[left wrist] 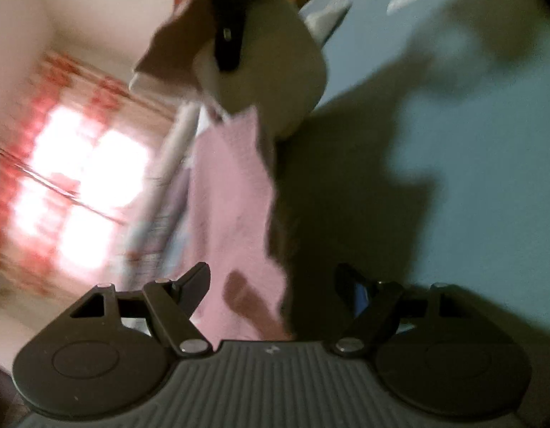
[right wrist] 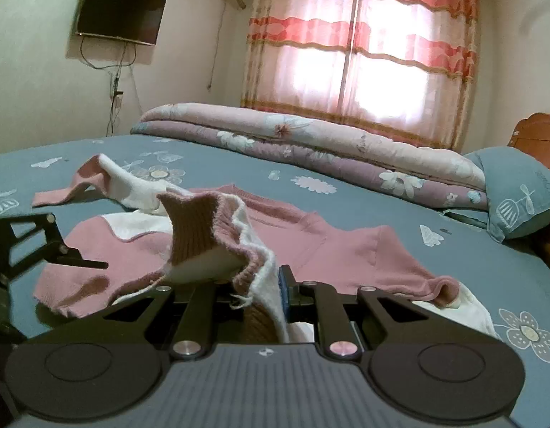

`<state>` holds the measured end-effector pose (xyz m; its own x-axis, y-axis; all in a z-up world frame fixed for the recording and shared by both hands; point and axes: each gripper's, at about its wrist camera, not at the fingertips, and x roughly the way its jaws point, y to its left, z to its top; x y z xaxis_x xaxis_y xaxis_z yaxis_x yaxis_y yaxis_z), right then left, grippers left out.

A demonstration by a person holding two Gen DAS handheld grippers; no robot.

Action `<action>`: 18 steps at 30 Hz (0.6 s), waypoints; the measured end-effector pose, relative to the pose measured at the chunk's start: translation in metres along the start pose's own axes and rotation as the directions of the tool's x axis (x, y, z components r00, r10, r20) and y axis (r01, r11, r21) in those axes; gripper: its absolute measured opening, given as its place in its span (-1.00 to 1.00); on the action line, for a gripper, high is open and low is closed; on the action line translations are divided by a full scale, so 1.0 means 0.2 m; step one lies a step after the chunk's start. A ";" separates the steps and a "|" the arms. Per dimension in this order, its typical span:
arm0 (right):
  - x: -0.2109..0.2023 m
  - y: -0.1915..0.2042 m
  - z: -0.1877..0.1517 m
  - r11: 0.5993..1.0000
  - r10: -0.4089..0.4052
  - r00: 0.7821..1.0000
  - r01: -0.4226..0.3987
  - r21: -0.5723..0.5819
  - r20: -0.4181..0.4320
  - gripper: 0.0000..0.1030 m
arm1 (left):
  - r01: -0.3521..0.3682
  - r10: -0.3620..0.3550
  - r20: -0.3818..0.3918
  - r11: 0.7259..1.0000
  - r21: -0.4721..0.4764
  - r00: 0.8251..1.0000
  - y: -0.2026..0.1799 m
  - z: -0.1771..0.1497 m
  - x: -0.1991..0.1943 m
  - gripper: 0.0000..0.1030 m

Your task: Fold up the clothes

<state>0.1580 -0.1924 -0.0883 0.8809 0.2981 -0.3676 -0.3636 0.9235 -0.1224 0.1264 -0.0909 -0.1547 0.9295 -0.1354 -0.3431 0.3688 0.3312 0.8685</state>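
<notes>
Pinching sweater (right wrist: 346, 246) hem in right gripper (right wrist: 257, 285); left gripper (left wrist: 275, 281) gaping empty. Risking knit slipping free, bunching on bed (right wrist: 381, 192).

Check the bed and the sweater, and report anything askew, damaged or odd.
The pink and white sweater lies rumpled and crooked on the blue bedsheet, one sleeve flung out sideways. The right gripper pinches its ribbed hem, which is bunched up with a loose thread showing. The left gripper is open beside it. Nothing looks spilled.
</notes>
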 end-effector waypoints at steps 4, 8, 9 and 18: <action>-0.01 -0.04 0.00 1.000 -0.007 1.000 0.007 0.014 -0.009 -0.64 | -0.088 0.089 -0.044 0.996 0.012 0.995 0.04 -0.03 0.06 0.52; 0.00 -0.05 0.00 1.000 -0.006 1.000 0.006 0.020 -0.015 -0.64 | -0.109 0.110 -0.092 0.994 0.015 0.990 0.08 -0.09 0.09 0.49; -0.01 -0.05 0.00 1.000 -0.003 1.000 0.003 0.018 -0.012 -0.64 | -0.101 0.100 -0.101 0.995 -0.005 0.990 0.09 -0.10 0.09 0.35; -0.07 -0.01 0.01 0.998 -0.011 1.000 0.010 -0.058 -0.003 -0.67 | 0.001 -0.038 -0.152 0.971 -0.239 0.988 0.37 -0.07 0.00 -0.94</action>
<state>0.1475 -0.1983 -0.0814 0.8839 0.2876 -0.3689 -0.3713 0.9110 -0.1793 0.1537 -0.0536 -0.0946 0.9046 -0.0048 -0.4263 0.3598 0.5447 0.7575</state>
